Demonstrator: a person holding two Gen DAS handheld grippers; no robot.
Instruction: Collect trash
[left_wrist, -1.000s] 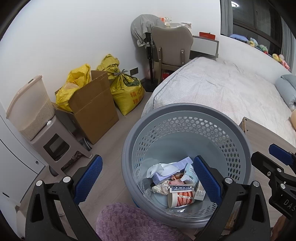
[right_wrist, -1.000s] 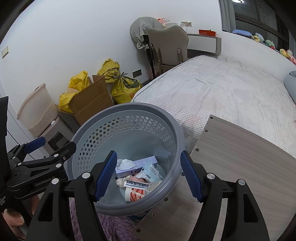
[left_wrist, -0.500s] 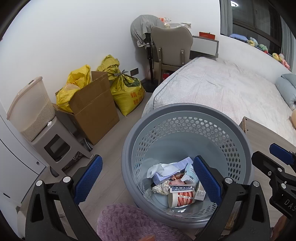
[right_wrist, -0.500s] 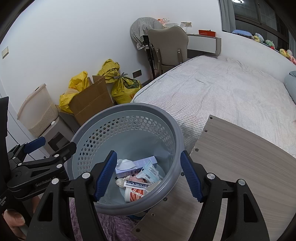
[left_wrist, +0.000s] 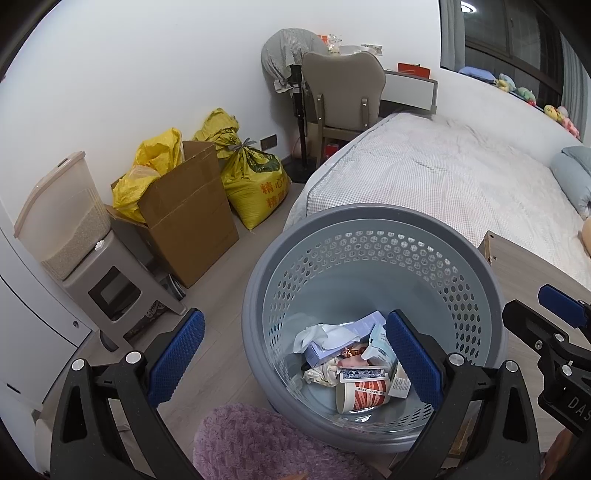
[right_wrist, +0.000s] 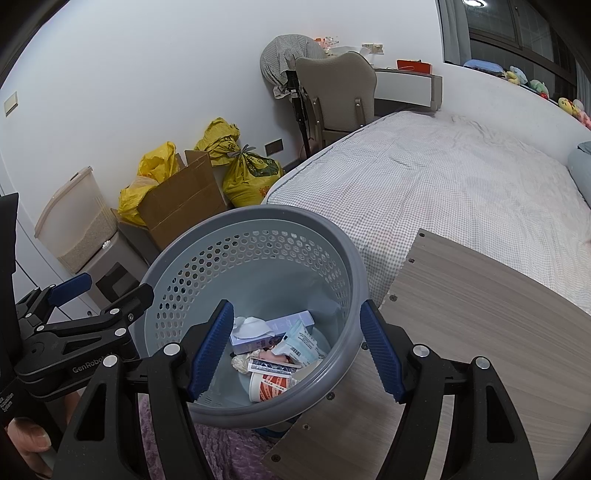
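A grey perforated waste basket (left_wrist: 280, 266) stands on the floor between the bed and a wooden table; it also shows in the right wrist view (right_wrist: 354, 251). Inside lie several pieces of trash: a paper cup (left_wrist: 364, 393), a lilac box with a tissue (left_wrist: 328, 338), wrappers and a crumpled paper; the cup (right_wrist: 269, 386) and box (right_wrist: 280, 325) also show in the right wrist view. My left gripper (left_wrist: 295, 360) is open and empty above the basket's near left rim. My right gripper (right_wrist: 295, 350) is open and empty over the basket's right side.
A wooden table top (right_wrist: 480, 332) lies right of the basket. A bed (left_wrist: 443, 177) is behind. A cardboard box (left_wrist: 184, 210), yellow sacks (left_wrist: 255, 181) and a rice bin on a stool (left_wrist: 70, 214) line the wall. A purple fuzzy thing (left_wrist: 258, 443) lies near the basket.
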